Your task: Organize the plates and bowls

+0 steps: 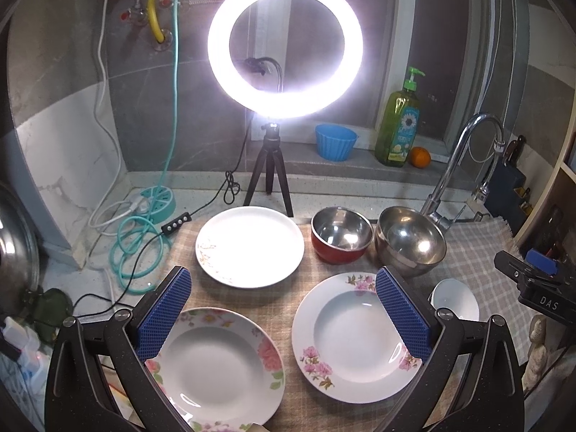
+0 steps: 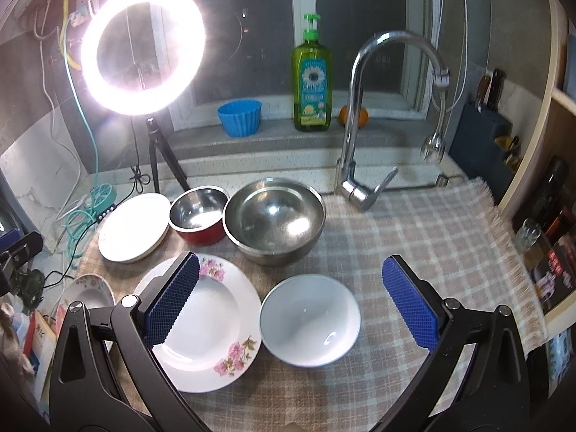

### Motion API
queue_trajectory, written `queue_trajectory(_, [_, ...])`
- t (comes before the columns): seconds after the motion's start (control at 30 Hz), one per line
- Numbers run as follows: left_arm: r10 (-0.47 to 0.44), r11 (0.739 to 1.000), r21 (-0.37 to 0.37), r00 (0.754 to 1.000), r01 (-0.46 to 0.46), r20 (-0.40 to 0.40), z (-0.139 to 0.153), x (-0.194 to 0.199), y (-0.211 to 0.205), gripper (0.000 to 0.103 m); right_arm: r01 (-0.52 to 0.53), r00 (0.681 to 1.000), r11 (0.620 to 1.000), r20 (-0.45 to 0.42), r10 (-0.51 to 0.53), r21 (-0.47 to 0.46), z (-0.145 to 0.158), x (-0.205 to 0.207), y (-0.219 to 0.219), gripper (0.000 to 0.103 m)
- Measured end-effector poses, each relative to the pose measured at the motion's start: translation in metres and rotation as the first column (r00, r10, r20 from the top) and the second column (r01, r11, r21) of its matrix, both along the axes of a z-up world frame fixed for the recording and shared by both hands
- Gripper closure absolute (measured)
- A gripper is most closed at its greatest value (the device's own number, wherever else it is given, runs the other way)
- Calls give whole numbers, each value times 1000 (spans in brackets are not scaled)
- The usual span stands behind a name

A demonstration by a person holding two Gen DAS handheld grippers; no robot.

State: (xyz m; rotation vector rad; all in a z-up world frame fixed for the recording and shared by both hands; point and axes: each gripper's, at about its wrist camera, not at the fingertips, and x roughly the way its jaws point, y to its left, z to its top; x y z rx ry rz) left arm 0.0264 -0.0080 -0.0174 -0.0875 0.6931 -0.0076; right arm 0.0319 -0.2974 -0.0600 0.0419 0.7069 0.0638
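On the checked cloth [image 2: 414, 237] lie two floral deep plates, one at the left [image 1: 219, 367] and one at the right [image 1: 354, 338], also in the right wrist view [image 2: 212, 324]. A flat white plate [image 1: 250, 246] lies behind them. A red steel-lined bowl [image 1: 340, 234], a large steel bowl [image 1: 410, 239] and a white bowl [image 2: 309, 320] stand nearby. My left gripper [image 1: 284, 309] is open above the two floral plates. My right gripper [image 2: 291, 298] is open above the white bowl.
A lit ring light on a tripod [image 1: 284, 46] stands behind the plates. A tap [image 2: 363, 108] rises at the back right. A blue cup [image 2: 239, 117], green soap bottle [image 2: 311, 82] and an orange [image 1: 420, 157] sit on the sill. Cables [image 1: 136, 244] lie at left.
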Motion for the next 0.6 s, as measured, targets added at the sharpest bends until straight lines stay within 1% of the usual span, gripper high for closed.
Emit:
queue_trajectory(0.07, [-11,1000,-13,1000,11,-21,-5,3,2,6,-4,1000,1000,-22,4,13,-4,0,-3,0])
queue_trajectory(0.13, [-19,1000,-22,999,18,-41,-8,4,4,9,-7,999,1000,-36,8,26,-9,-1,-7,0])
queue_trajectory(0.3, [-45,999,-31,995,43,-90,-21,10,7,23,-13,996,999,-90,17,44,-23,-6,-14,14])
queue_trajectory(0.33, [-52,998,-35,994,48,-101,-23,11,8,28,-16,995,999,-101,21,50,-26,-7,-15,15])
queue_trajectory(0.4, [-69,997,-47,990,64,-123,-28,15,10,33,-28,990,997,-138,38,77,-34,-9,-18,25])
queue_trajectory(0.43, [-77,996,-53,988,71,-133,-31,17,11,37,-31,987,995,-157,46,91,-38,-10,-19,28])
queue_trajectory(0.47, [-88,995,-63,986,80,-144,-33,19,12,42,-35,984,994,-172,53,106,-41,-12,-21,33])
queue_trajectory(0.5, [-99,993,-72,983,89,-156,-36,22,12,44,-42,979,991,-193,67,129,-47,-14,-22,38])
queue_trajectory(0.6, [-140,988,-93,972,124,-191,-45,31,12,48,-63,961,983,-254,106,172,-64,-23,-22,47])
